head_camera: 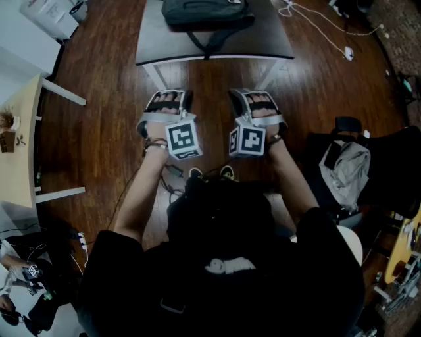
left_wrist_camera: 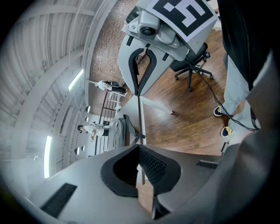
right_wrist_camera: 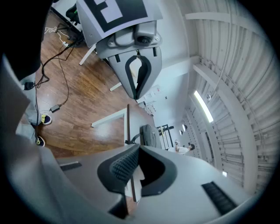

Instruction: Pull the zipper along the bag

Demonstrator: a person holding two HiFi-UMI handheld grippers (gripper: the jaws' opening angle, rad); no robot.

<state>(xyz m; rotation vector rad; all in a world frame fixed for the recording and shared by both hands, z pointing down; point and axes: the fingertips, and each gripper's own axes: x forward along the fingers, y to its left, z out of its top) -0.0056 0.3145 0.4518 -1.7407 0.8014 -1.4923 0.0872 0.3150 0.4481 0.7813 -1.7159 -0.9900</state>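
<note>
Shut and empty, left tool and right tool hover side by side, desk and bag beyond them

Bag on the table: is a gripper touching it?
No, the bag lies on the table, well apart from the left gripper and the right gripper, which are over the floor.

Head view steeply down; gripper views share distant table, bag

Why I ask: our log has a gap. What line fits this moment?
left gripper: shut, empty | right gripper: shut, empty | bag: on table, untouched
</note>
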